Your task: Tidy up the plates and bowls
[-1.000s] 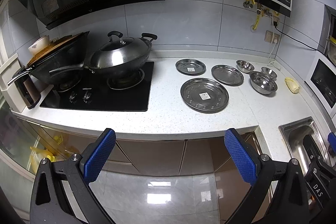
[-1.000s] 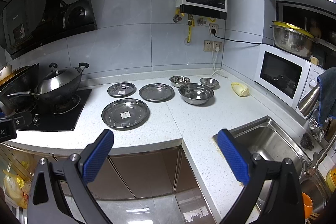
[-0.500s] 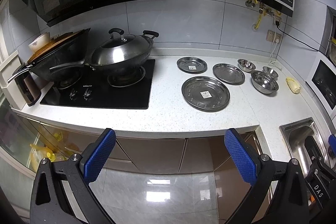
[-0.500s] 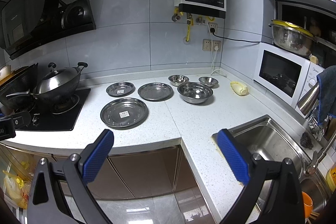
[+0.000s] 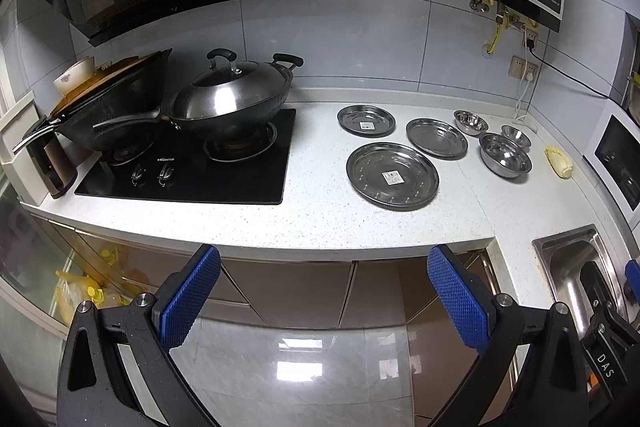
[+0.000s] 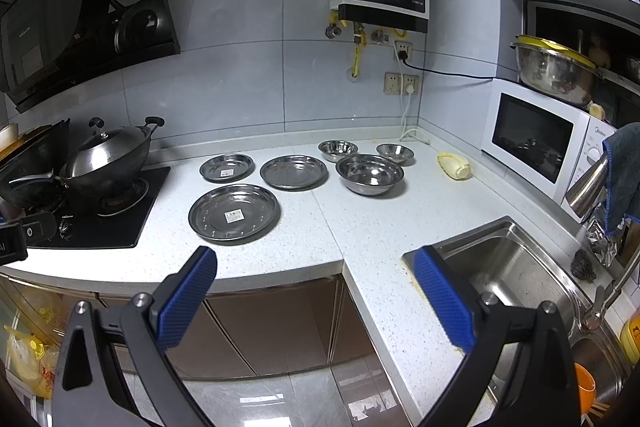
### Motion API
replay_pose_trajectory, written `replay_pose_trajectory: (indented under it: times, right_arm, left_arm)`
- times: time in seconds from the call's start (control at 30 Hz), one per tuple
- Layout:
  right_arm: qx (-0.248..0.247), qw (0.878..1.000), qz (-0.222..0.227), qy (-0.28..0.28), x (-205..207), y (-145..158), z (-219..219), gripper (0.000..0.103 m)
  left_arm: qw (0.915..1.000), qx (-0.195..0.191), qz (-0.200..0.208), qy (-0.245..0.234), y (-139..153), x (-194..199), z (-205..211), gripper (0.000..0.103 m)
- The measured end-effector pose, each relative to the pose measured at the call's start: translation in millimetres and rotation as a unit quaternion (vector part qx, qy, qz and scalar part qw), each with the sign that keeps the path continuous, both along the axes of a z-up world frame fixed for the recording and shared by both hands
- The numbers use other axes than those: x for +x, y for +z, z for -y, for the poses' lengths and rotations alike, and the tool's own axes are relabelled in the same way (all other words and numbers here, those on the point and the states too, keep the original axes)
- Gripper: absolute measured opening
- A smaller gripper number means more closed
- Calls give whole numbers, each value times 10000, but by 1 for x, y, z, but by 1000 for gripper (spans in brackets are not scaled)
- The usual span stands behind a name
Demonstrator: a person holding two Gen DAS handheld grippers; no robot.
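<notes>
Three steel plates lie on the white counter [image 5: 320,219]: a large one [image 5: 392,175] [image 6: 234,212] in front, a small one [image 5: 366,121] [image 6: 227,167] behind it, a medium one [image 5: 436,138] [image 6: 293,171] to the right. Further right stand three steel bowls: a large bowl [image 5: 505,154] [image 6: 369,173] and two small bowls [image 5: 471,122] [image 6: 338,150], [image 5: 515,135] [image 6: 395,153]. My left gripper [image 5: 324,291] is open in front of the counter edge, holding nothing. My right gripper [image 6: 316,291] is also open and empty, short of the counter corner.
A black hob [image 5: 192,163] at the left carries a lidded wok [image 5: 228,99] and a dark pan [image 5: 112,111]. A sink [image 6: 516,275] lies at the right, a microwave [image 6: 536,139] behind it. A yellowish object [image 6: 454,165] sits near the bowls. Cabinets [image 5: 288,291] stand below the counter.
Both grippers have drifted slightly, so the counter sits a little differently in each view. Plates and bowls have not moved, and both jaws stay open.
</notes>
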State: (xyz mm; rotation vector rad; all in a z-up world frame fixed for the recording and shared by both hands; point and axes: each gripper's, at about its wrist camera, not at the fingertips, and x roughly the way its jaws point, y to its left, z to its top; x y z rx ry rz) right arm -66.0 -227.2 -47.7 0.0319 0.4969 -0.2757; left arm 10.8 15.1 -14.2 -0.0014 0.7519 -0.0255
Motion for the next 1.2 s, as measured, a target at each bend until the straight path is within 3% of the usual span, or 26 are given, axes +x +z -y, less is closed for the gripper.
replay_pose_trajectory:
  times: [0.63, 1.2]
  right_arm:
    - [-74, 9999, -104, -97, 23, 15, -23, 99]
    - [-61, 9996, -122, -236, 82, 25, -60, 99]
  left_arm:
    - [9996, 116, 95, -222, 8, 21, -8, 102]
    - [9988, 136, 151, -454, 11, 79, -28, 102]
